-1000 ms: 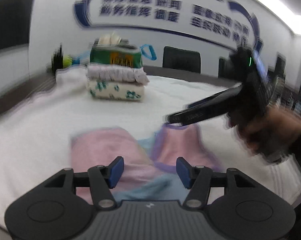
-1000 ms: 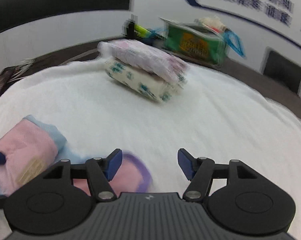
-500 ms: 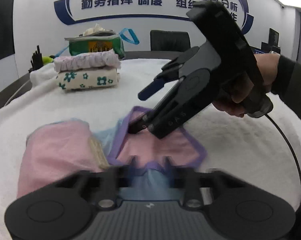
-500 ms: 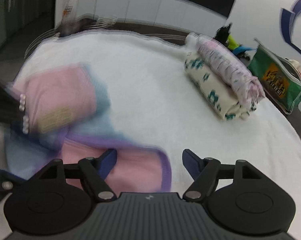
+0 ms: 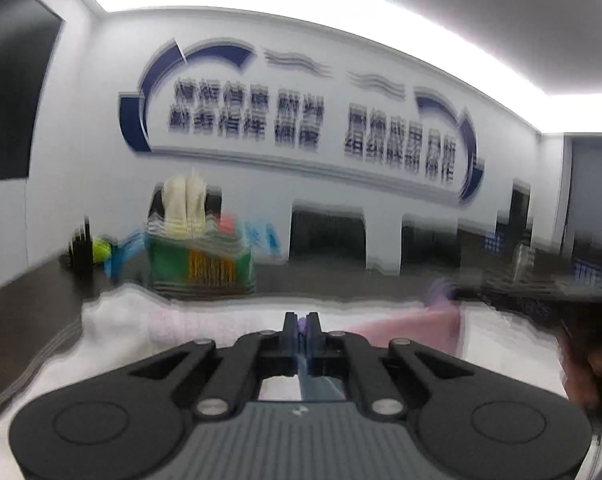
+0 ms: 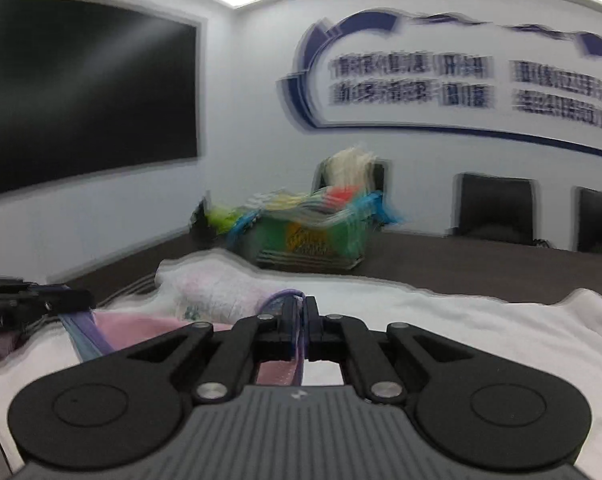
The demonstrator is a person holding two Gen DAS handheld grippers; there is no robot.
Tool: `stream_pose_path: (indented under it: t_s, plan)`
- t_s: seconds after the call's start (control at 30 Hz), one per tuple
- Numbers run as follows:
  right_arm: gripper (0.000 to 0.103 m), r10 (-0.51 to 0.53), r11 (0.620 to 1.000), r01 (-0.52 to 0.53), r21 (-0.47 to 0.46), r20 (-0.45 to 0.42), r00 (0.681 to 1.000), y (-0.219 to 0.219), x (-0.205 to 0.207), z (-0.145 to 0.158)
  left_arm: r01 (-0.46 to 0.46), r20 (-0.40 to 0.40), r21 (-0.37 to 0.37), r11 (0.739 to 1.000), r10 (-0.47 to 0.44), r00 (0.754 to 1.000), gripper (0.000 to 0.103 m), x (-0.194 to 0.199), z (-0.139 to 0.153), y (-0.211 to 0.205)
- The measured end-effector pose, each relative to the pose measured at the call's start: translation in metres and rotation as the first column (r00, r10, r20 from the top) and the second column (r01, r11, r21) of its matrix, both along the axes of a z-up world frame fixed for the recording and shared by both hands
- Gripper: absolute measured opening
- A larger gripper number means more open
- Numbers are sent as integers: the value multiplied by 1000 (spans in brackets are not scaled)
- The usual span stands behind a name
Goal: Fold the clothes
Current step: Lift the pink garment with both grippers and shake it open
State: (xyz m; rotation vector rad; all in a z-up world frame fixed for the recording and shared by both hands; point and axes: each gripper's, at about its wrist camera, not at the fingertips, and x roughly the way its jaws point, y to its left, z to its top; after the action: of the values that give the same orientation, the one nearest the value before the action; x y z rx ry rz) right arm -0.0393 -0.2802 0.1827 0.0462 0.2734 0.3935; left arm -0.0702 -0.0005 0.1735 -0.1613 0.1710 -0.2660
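A pink garment with purple trim point(image 5: 405, 330) hangs stretched between both grippers above the white-covered table point(image 5: 229, 316). My left gripper point(image 5: 301, 326) is shut on its purple edge, with pale blue cloth showing between the fingers. My right gripper point(image 6: 299, 312) is shut on the purple trim point(image 6: 281, 295) too; pink cloth point(image 6: 141, 328) spreads to its left. The left gripper's tip point(image 6: 41, 300) shows at the far left of the right wrist view, and a hand point(image 5: 585, 356) at the right of the left wrist view. Both views are blurred by motion.
A stack of folded clothes point(image 6: 217, 288) lies on the white cover behind the garment. A green bag point(image 5: 201, 260) stuffed with items stands on the dark table beyond. Black chairs point(image 6: 493, 208) line the wall, and a dark screen point(image 6: 81, 92) hangs at the left.
Both grippers went from open to shut on the garment's trim and lifted it off the table. Both cameras now look level at the wall instead of down.
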Motion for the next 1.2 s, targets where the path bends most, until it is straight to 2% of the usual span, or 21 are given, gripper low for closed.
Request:
stream_pose_path:
  t_s: [0.07, 0.17, 0.3, 0.4, 0.5, 0.57, 0.7, 0.77, 0.87, 0.93, 1.07, 1.1, 1.2]
  plan:
    - [2, -5, 998, 2, 61, 37, 999, -4, -32, 26, 24, 32, -77, 997, -21, 999, 2, -8, 19, 15]
    - [2, -15, 998, 6, 61, 149, 989, 6, -75, 56, 70, 70, -155, 985, -60, 996, 2, -19, 39, 31]
    - [2, 4, 990, -38, 135, 240, 971, -1, -107, 82, 128, 86, -284, 950, -108, 990, 2, -26, 66, 50]
    - [2, 4, 980, -64, 186, 305, 952, -8, -127, 98, 122, 74, -270, 955, -105, 992, 2, 4, 86, 36]
    - [2, -53, 979, -16, 202, 334, 941, -18, -121, 105, 113, 61, -251, 962, -100, 993, 2, 35, 105, 21]
    - [2, -118, 978, 57, 200, 307, 944, -22, -96, 107, 107, 52, -238, 965, -97, 994, 2, 55, 119, 11]
    - [2, -230, 966, 194, 169, 224, 947, -29, -18, 108, 95, 35, -212, 973, -90, 995, 2, 96, 145, -9]
    - [2, -299, 949, 268, 165, 207, 932, -32, 20, 115, 103, 48, -205, 973, -95, 994, 2, 105, 161, -16]
    - [2, -369, 925, 329, 190, 242, 897, -39, 50, 142, 139, 111, -205, 969, -118, 987, 2, 98, 188, -20]
    - [2, -365, 928, 316, 197, 313, 877, -38, 34, 171, 163, 153, -205, 965, -133, 979, 2, 94, 206, -23]
    - [2, -340, 940, 307, 150, 486, 805, -21, -31, 216, 211, 235, -200, 957, -162, 958, 2, 84, 242, -29]
    - [2, -322, 946, 298, 132, 513, 796, -15, -49, 217, 225, 253, -198, 954, -172, 952, 2, 72, 242, -27]
    - [2, -238, 966, 251, 56, 560, 793, 2, -99, 202, 211, 232, -153, 965, -173, 957, 2, 47, 205, -17]
